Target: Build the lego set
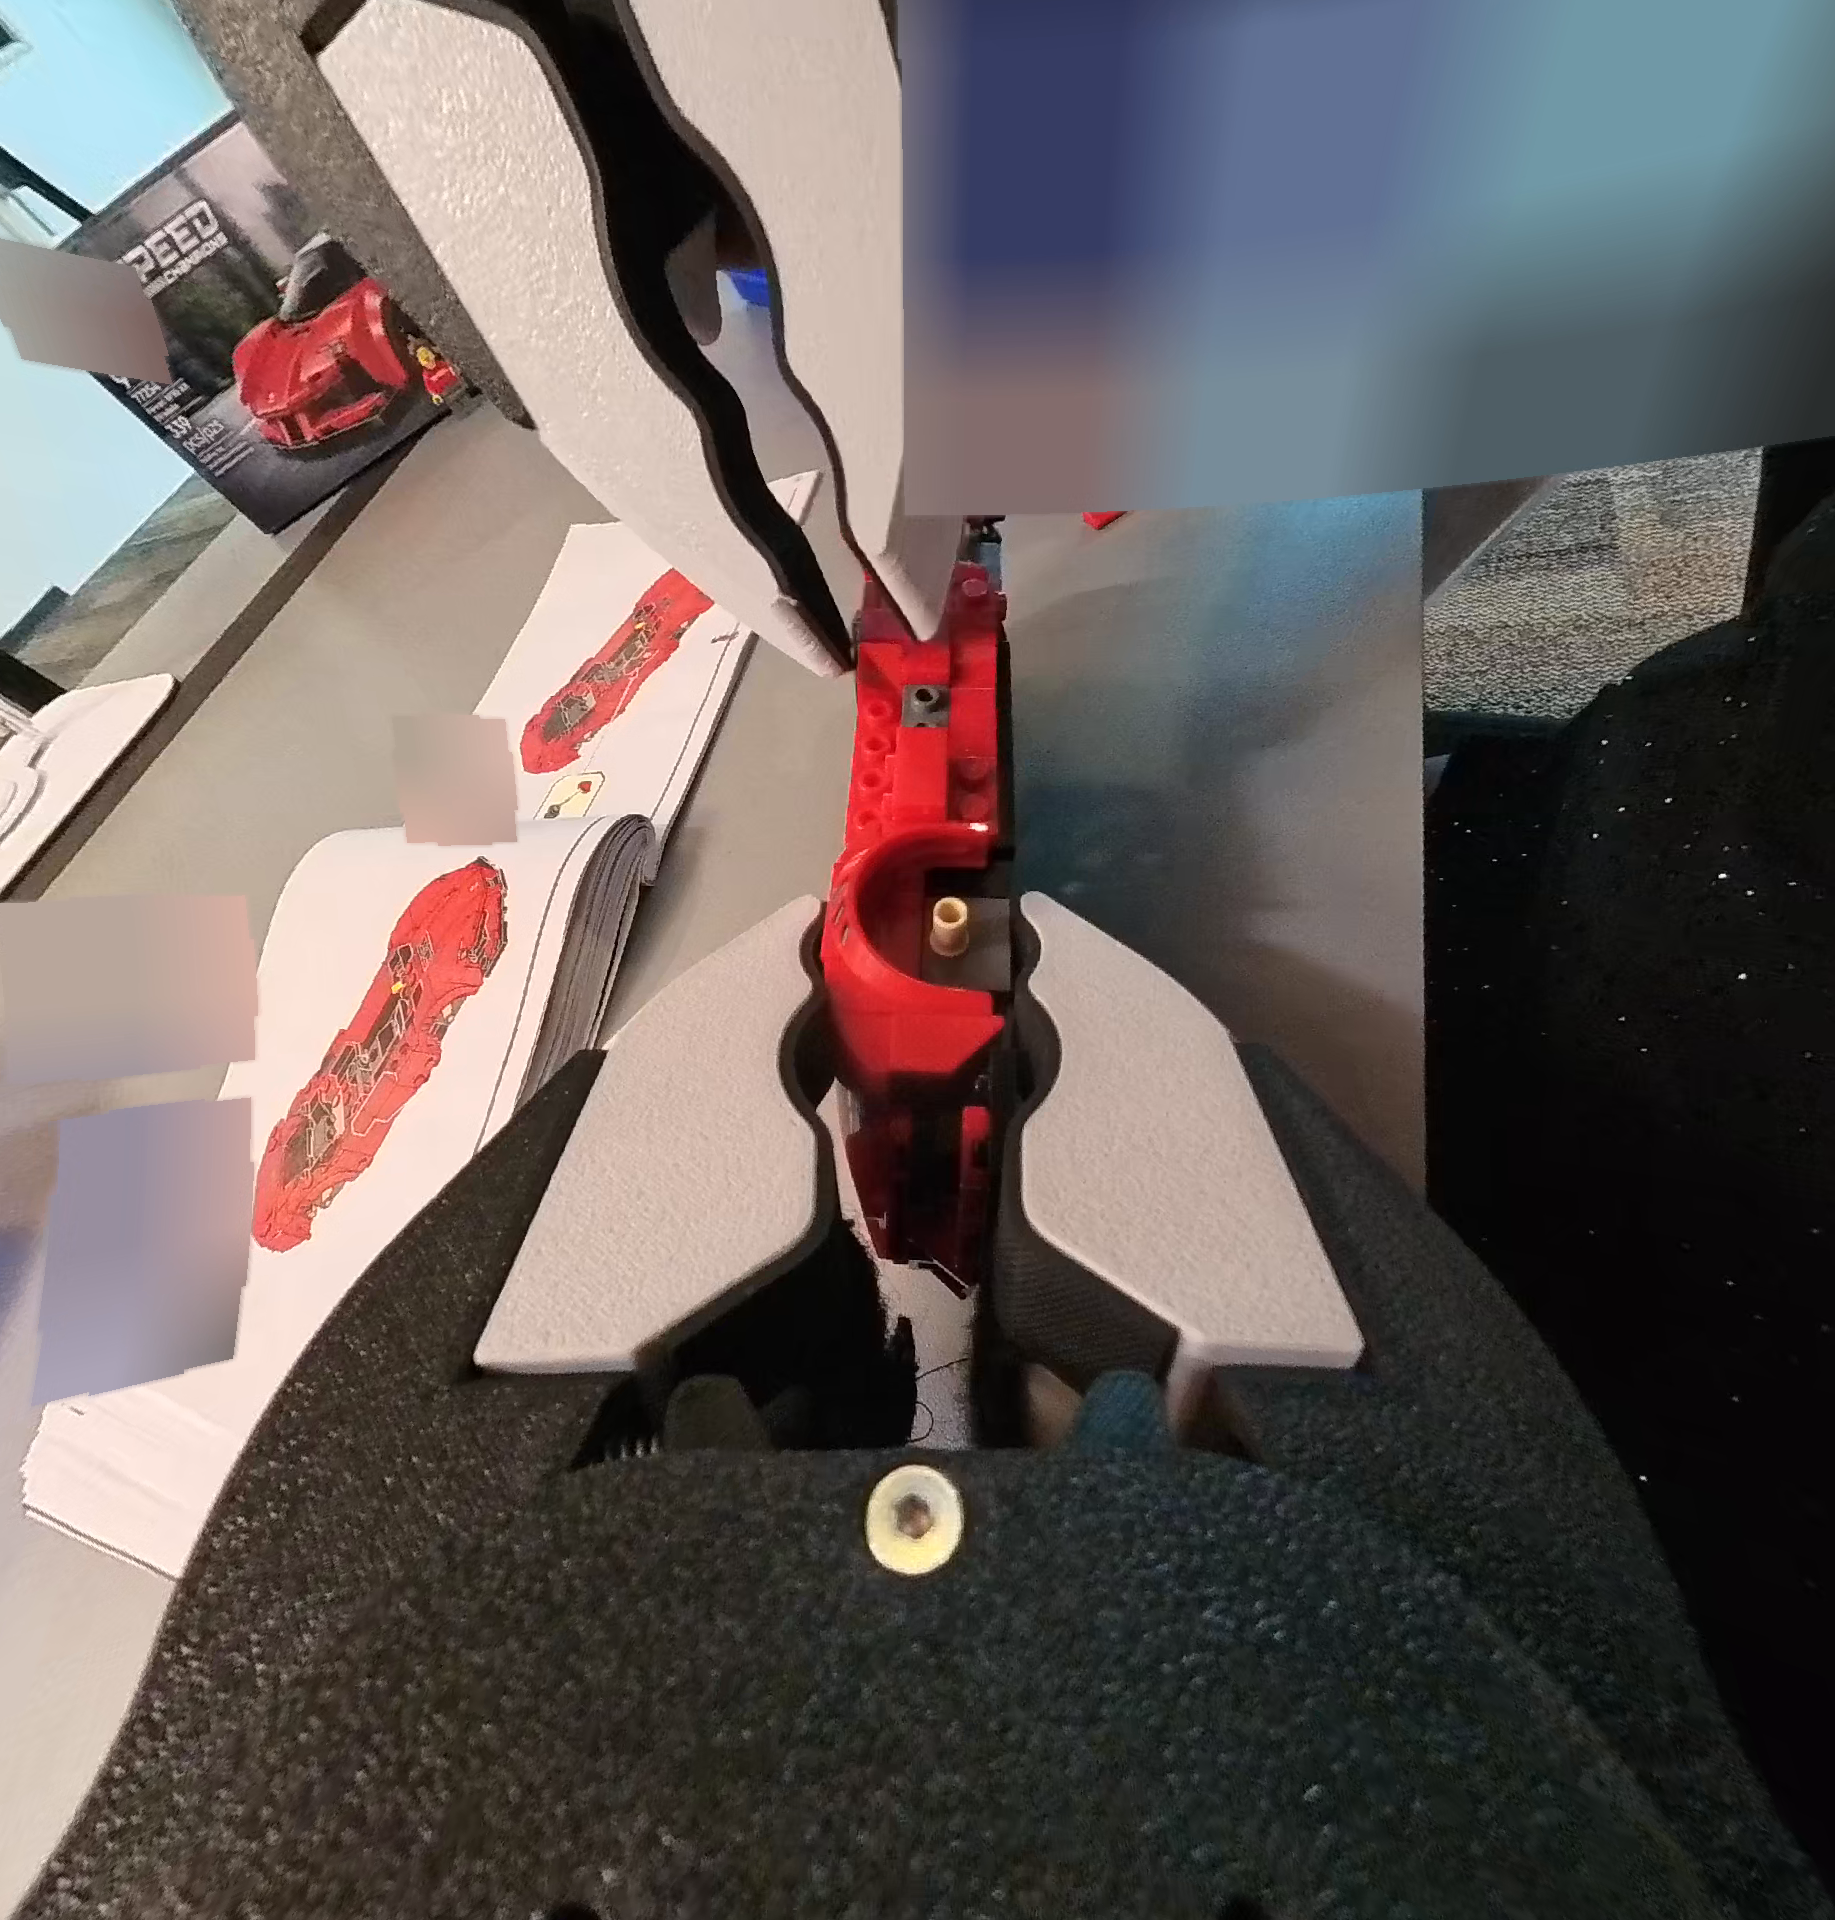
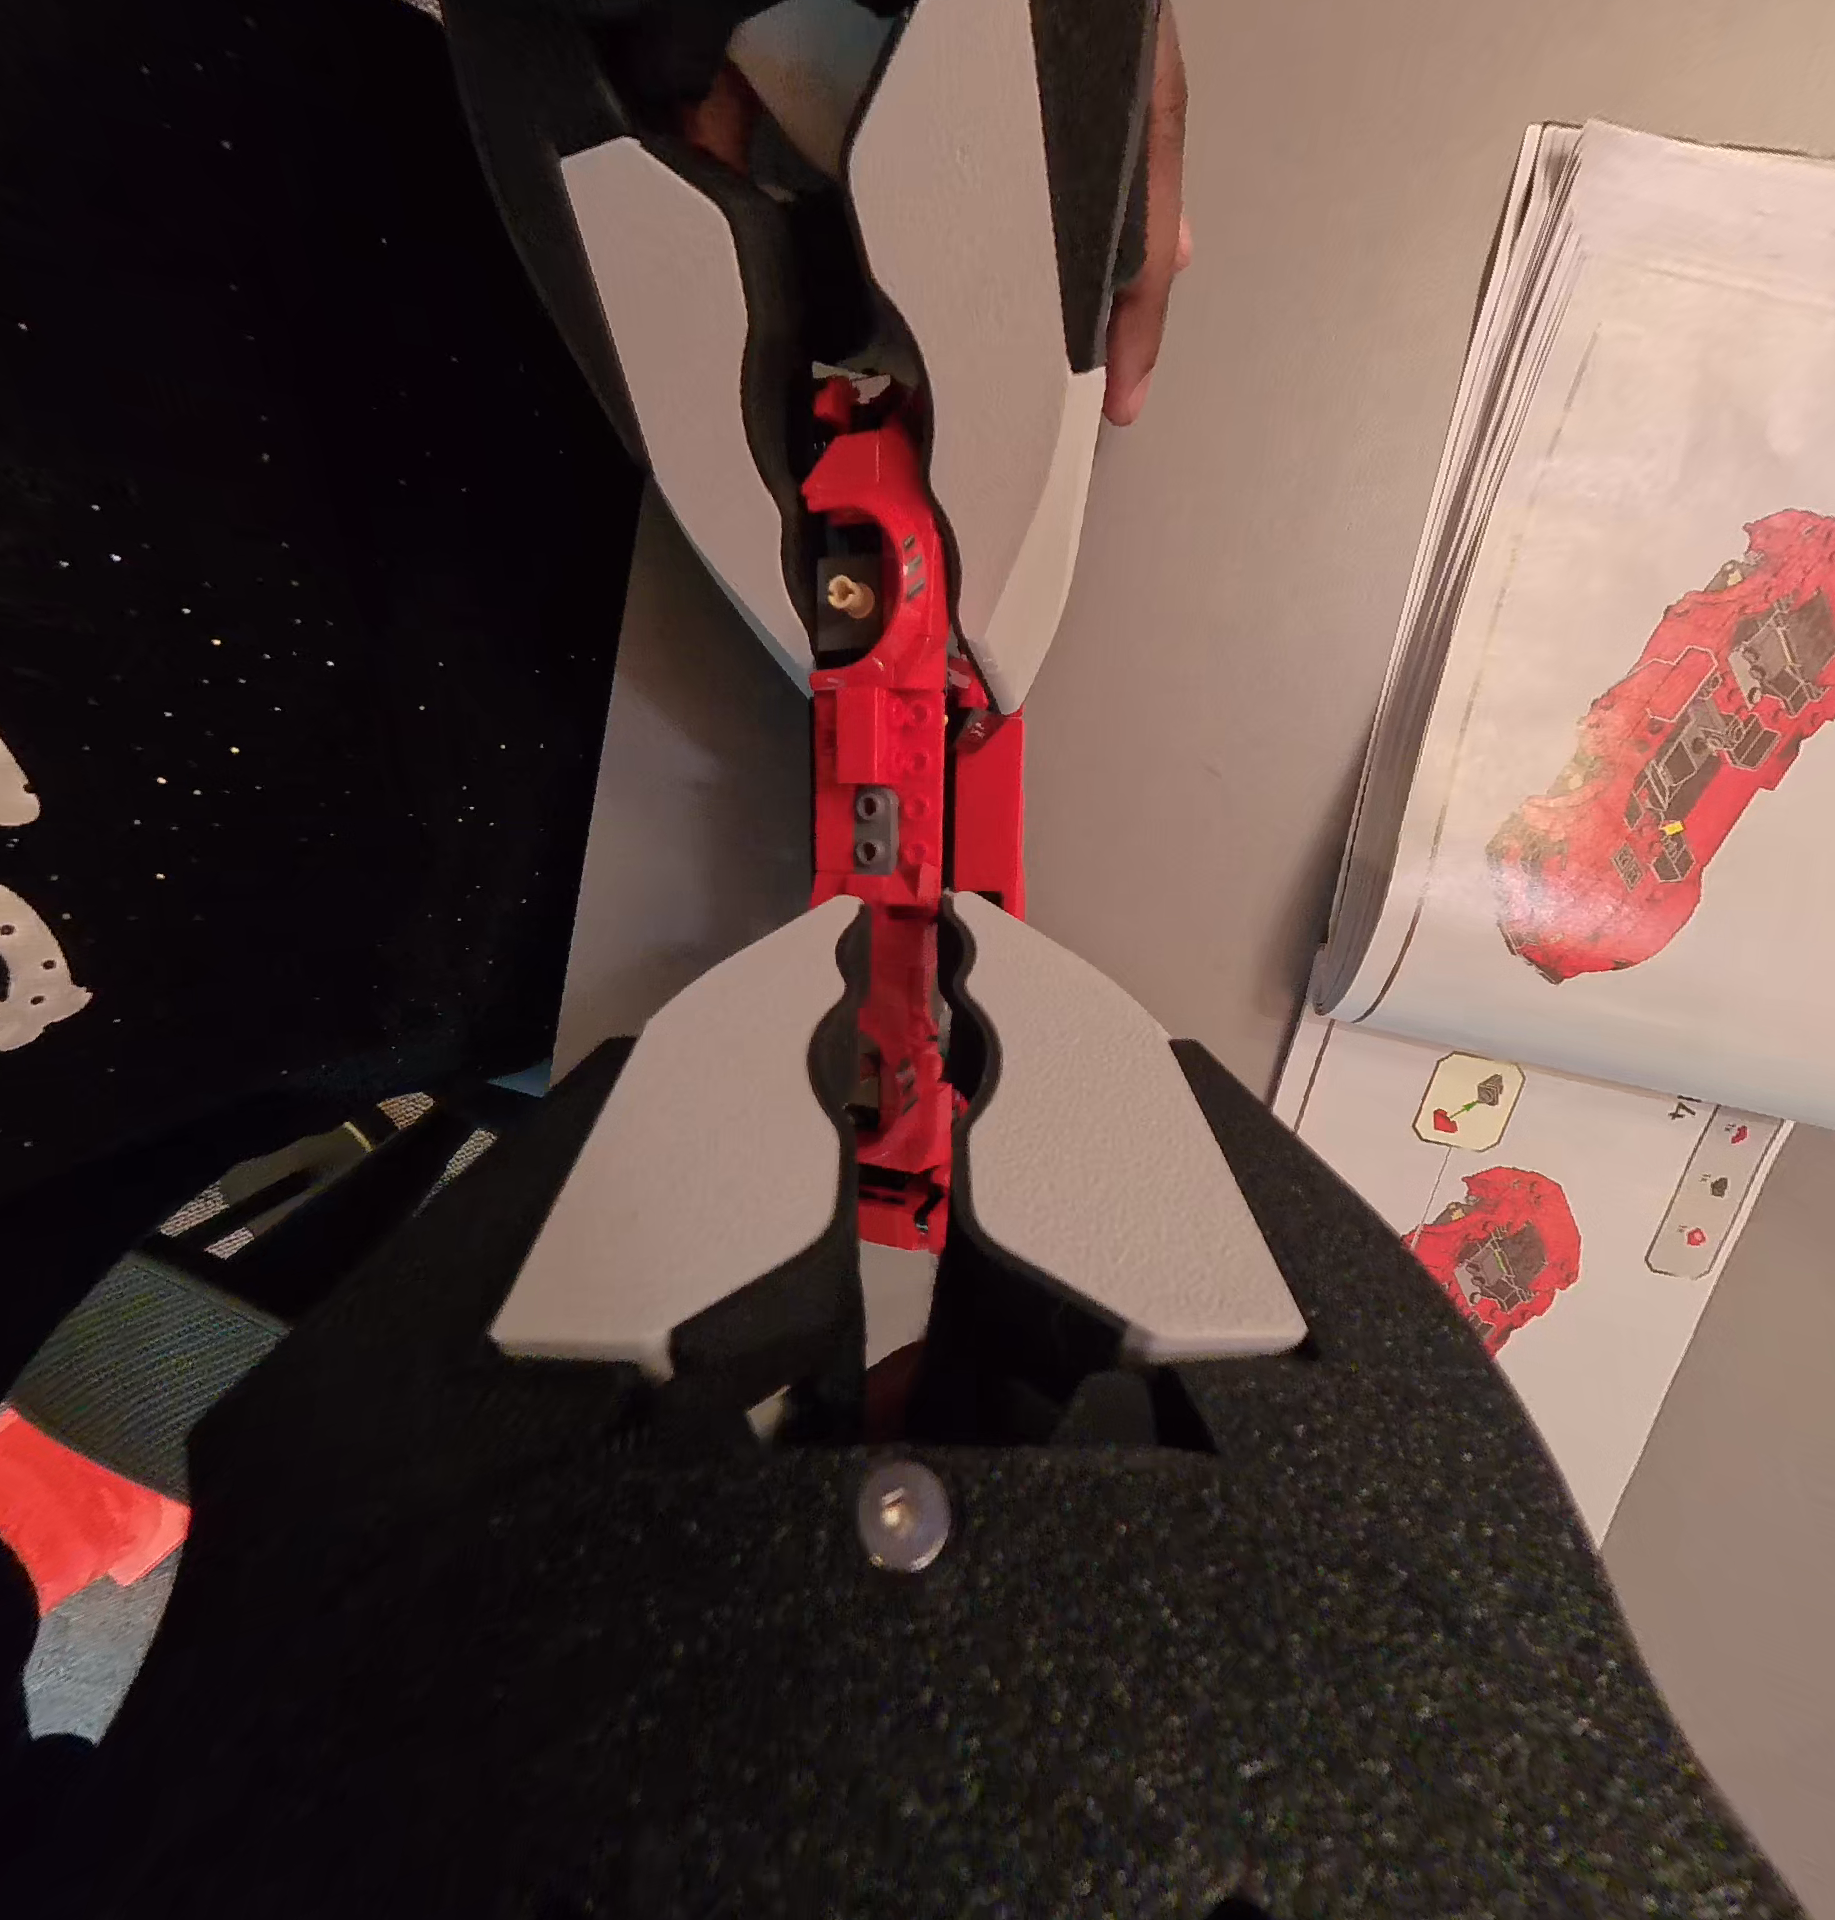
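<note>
Red car model (image 1: 918, 894), partly built, is held on its side between both tools, above the grey table (image 1: 373, 540), which it does not appear to touch. Left gripper (image 1: 918, 925) is clenched on one end, at the wheel arch (image 1: 882, 925), where a tan axle pin (image 1: 951, 923) sits bare — no wheel fitted. Right gripper (image 2: 902, 914) is clenched on the opposite end, fingers closed around the body; from the left wrist view its tips meet the model's far end. Mid-body shows exposed studs and a small grey clip piece (image 2: 871, 826), so the upper bodywork there appears unfinished. Instruction booklet (image 2: 1661, 727) lies open just beside the model, w/ drawings of a fuller car; set's box (image 1: 269, 353) stands well apart at the table's far edge. Judgement: chassis and lower side panels approx. done; wheels, remaining body panels and roof still left — roughly mid-build. A small red part (image 1: 1105, 517) lies beyond the model; other loose parts not in view, so remaining count cannot be told. Person's dark garment (image 2: 269, 520) fills one side of the right wrist view.
</note>
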Demonstrator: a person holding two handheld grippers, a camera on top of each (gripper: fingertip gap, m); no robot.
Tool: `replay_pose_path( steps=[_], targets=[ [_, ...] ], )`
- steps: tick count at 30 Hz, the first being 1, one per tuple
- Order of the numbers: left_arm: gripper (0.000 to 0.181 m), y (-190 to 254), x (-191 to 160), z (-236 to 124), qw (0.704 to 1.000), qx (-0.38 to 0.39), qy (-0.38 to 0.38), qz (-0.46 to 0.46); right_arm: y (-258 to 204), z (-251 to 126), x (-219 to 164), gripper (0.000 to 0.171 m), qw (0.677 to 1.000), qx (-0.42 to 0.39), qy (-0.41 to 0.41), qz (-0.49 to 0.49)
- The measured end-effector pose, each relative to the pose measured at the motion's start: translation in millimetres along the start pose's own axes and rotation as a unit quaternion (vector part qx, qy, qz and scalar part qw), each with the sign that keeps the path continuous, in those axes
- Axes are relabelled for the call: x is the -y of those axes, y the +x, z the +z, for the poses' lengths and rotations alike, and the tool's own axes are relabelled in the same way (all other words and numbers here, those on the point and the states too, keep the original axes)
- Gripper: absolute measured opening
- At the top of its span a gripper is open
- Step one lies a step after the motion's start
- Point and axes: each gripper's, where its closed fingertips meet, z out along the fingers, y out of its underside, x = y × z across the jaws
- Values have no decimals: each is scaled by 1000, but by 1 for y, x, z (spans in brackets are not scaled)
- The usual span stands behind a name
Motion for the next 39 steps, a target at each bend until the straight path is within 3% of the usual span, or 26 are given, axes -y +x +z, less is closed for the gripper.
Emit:
replay_pose_path(
  steps=[6, 12, 21, 27, 39],
  targets=[
    [30, 0, 0, 0, 1000, 0, 0, 0, -1, -7, 0, 12, 999, 31, 13, 16],
    [30, 0, 1, 0, 1000, 0, 0, 0, 11, -15, 10, 18, 977, 151, 82, 129],
    [30, 0, 1, 1, 1000, -1, 0, -2, 5, 5, 2, 21, 961, 216, 18, 175],
    [30, 0, 0, 0, 1000, -1, 0, -1, 0, 2, 1, 11, 958, 235, -6, 163],
    [30, 0, 0, 0, 1000, -1, 0, -2, -1, 2, 0, 9, 944, 289, -56, 151]
  ],
)
